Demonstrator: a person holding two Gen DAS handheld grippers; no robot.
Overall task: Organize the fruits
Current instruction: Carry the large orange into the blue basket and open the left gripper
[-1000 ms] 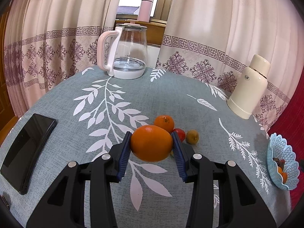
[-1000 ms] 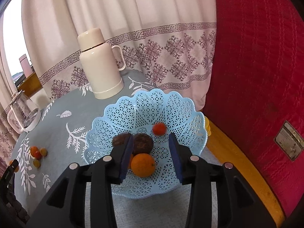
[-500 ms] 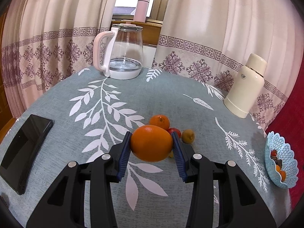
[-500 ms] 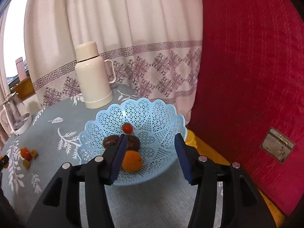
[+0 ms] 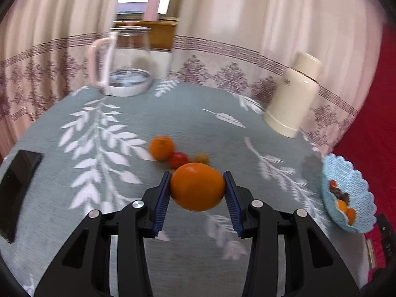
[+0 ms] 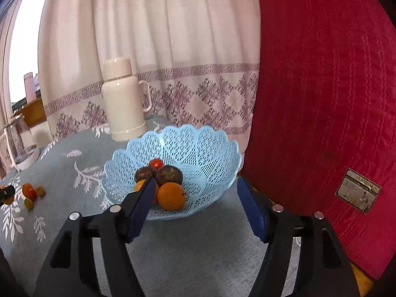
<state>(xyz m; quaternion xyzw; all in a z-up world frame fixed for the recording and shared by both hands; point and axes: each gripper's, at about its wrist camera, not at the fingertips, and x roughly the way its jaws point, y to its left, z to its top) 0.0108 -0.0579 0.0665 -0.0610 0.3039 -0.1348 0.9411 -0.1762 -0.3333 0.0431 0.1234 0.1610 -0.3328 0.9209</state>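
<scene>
My left gripper [image 5: 197,186] is shut on a large orange [image 5: 197,186] and holds it above the grey leaf-patterned table. Behind it on the cloth lie a small orange [image 5: 161,147], a red tomato [image 5: 178,159] and a small yellow fruit [image 5: 201,158]. The blue lattice basket [image 5: 356,188] sits at the table's right edge. In the right wrist view my right gripper [image 6: 195,193] is open and empty, just in front of the basket [image 6: 210,143], which holds an orange [image 6: 171,196], two dark fruits [image 6: 169,174] and a small tomato [image 6: 156,163].
A cream thermos [image 5: 292,96] stands at the back right and a glass kettle [image 5: 126,66] at the back left. A black phone [image 5: 17,188] lies at the left edge. A red quilted surface [image 6: 321,86] rises right of the basket.
My left gripper has carried the large orange to the right, toward the basket. My right gripper has opened wider and drawn back from the basket.
</scene>
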